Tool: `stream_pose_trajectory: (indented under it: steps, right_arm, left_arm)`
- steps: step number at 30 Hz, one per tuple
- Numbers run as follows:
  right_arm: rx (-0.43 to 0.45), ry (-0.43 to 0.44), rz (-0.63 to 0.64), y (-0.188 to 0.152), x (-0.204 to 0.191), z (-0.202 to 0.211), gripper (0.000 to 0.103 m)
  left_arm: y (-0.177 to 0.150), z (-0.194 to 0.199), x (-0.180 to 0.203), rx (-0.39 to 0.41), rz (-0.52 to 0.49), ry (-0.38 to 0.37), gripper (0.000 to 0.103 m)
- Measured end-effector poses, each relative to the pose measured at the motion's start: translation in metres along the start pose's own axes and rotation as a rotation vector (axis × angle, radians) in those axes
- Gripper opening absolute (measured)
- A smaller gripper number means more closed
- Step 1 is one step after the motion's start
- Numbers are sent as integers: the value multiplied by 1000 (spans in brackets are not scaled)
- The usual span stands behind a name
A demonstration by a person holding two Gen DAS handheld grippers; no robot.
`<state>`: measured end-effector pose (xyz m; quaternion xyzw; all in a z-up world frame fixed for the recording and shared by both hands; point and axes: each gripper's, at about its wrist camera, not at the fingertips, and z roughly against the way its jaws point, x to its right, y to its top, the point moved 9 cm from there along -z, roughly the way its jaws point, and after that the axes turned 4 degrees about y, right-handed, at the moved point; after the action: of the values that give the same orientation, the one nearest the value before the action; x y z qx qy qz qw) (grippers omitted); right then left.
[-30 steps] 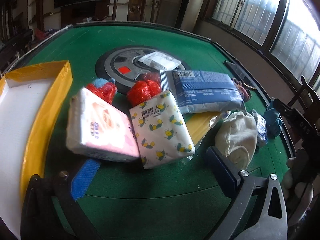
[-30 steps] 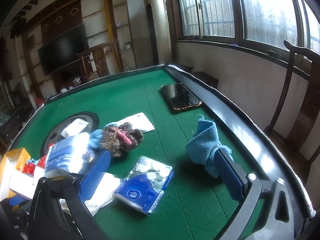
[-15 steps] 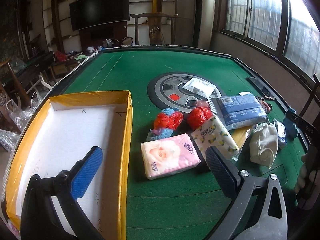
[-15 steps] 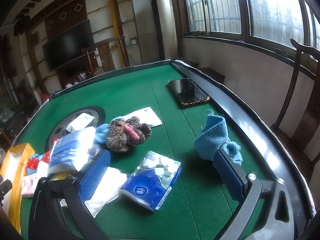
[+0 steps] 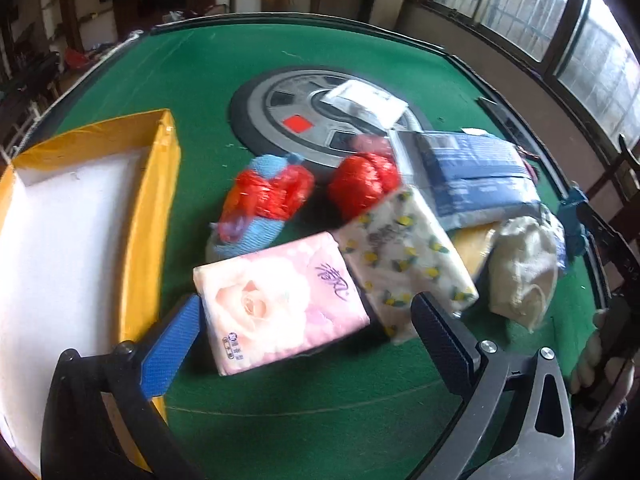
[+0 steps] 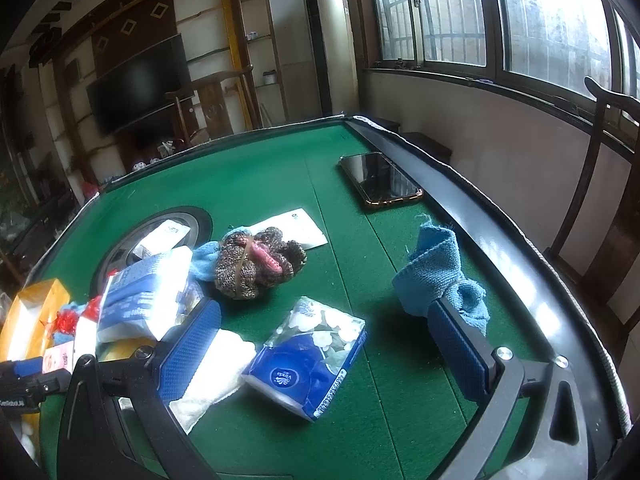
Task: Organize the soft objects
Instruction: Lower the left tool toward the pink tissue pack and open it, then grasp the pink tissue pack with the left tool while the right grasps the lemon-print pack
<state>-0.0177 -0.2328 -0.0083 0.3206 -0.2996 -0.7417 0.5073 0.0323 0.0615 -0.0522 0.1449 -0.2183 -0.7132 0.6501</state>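
My left gripper (image 5: 306, 320) is open, its fingers straddling a pink rose-print tissue pack (image 5: 280, 300) that lies on the green table. Touching that pack on the right is a lemon-print tissue pack (image 5: 404, 260). Behind them sit two red mesh bundles (image 5: 268, 196) (image 5: 364, 184), a blue pack (image 5: 476, 176) and a cream cloth (image 5: 524, 272). The yellow-edged box (image 5: 152, 216) stands at the left with a white floor. My right gripper (image 6: 324, 320) is open over a blue Vinda tissue pack (image 6: 308, 364); a blue cloth (image 6: 436, 276) rests by its right finger.
A phone (image 6: 380, 180) lies near the table's right rail. A brown knitted bundle (image 6: 256, 260), a white paper (image 6: 296, 228) and a white towel (image 6: 216, 376) are on the felt. A round grey panel (image 5: 320, 120) with a white sachet (image 5: 368, 100) marks the table centre.
The left gripper has swung back right and come down closer, so the pink pack now lies between its fingers. The right gripper has barely moved.
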Motion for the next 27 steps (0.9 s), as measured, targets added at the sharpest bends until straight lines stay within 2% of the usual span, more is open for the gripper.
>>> stream_pose_trajectory:
  steps: [1,3,4,6,8,11,13,15,19,21,22,23,24,25,27]
  right_arm:
    - [1,2,1,0,0,0,102]
    - [1,7,4,0,-2,0,102]
    - [0,8,5,0,-2,0,102]
    - [-3,12,5,-1,-3,0,102]
    - [-3,10,5,-1,-3,0,102]
    - [-6,9,1,-2,-3,-1,102]
    - [-4,6,0,-2,-2,-1,102]
    - [-5,3,0,-2,-2,-1,102]
    - [-5,-1,0,-2,-1,-1,102]
    - [-6,-3,-1,-2,-1,-2,102]
    - [-7,-4,-3,-2,0,-2,102]
    - [-9,-5,-6,-2,1,-3,102]
    - [-11,-5,-8,-3,1,-4,102]
    - [-14,-4,-8,-3,2,-5,102]
    - [-17,-3,-6,-3,1,-6,102]
  left_arm:
    - [-1,3,6,11,-15,-12,103]
    - [-9,12,26,-12,-38,-151,102]
    - [-13,21,35,1,-71,-190,102]
    - [-20,40,50,35,-140,-233,103]
    - [-20,57,57,99,-206,-201,103]
    - [-16,67,59,198,-309,-73,103]
    - [-12,60,59,224,-380,28,103]
    - [-10,48,61,225,-462,85,102]
    - [-8,15,66,148,-567,99,102]
    - [-9,0,67,114,-589,130,77]
    - [-11,-5,67,87,-591,125,59]
    - [-12,-5,69,72,-578,87,50]
    - [-12,-2,71,63,-558,56,46]
    - [-11,3,70,73,-543,56,44]
    - [-13,13,69,71,-505,9,44]
